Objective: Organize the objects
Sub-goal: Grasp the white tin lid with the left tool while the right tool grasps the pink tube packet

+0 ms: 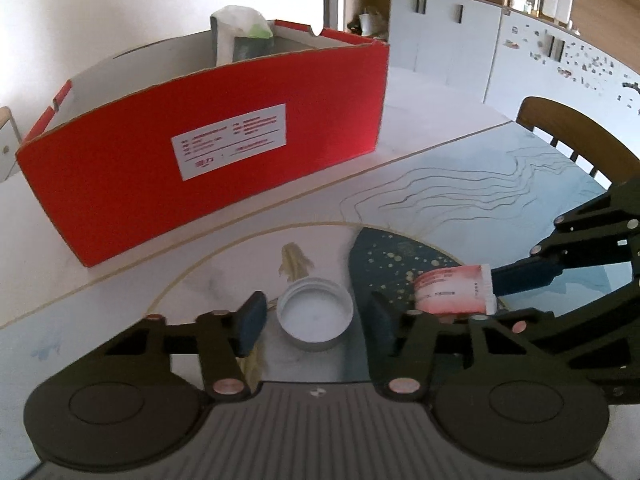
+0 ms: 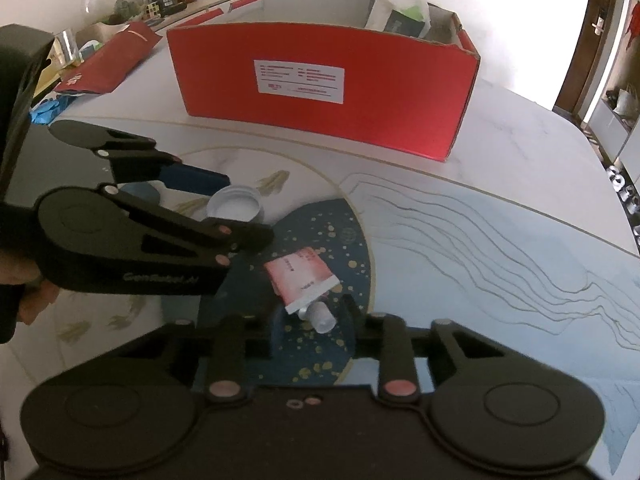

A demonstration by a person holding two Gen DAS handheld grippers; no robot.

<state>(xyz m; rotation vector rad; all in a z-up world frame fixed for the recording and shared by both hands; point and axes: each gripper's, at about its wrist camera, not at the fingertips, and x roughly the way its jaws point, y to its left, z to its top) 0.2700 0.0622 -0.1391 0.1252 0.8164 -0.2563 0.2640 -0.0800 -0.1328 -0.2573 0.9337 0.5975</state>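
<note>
A white jar lid [image 1: 315, 324] lies upside down on the table, between the open fingers of my left gripper [image 1: 314, 318]; it also shows in the right wrist view [image 2: 234, 205]. A small pink tube [image 2: 302, 279] with a white cap lies on the dark blue part of the table. My right gripper [image 2: 314, 322] is open with the tube's cap end between its fingers; the tube also shows in the left wrist view [image 1: 452, 289]. A red cardboard box [image 1: 208, 148] stands behind, holding a white bag [image 1: 240, 32].
The box also shows in the right wrist view [image 2: 320, 92]. A red pouch [image 2: 108, 60] and clutter lie at the far left. A wooden chair [image 1: 576, 136] stands at the table's right edge. White cabinets [image 1: 444, 36] stand behind.
</note>
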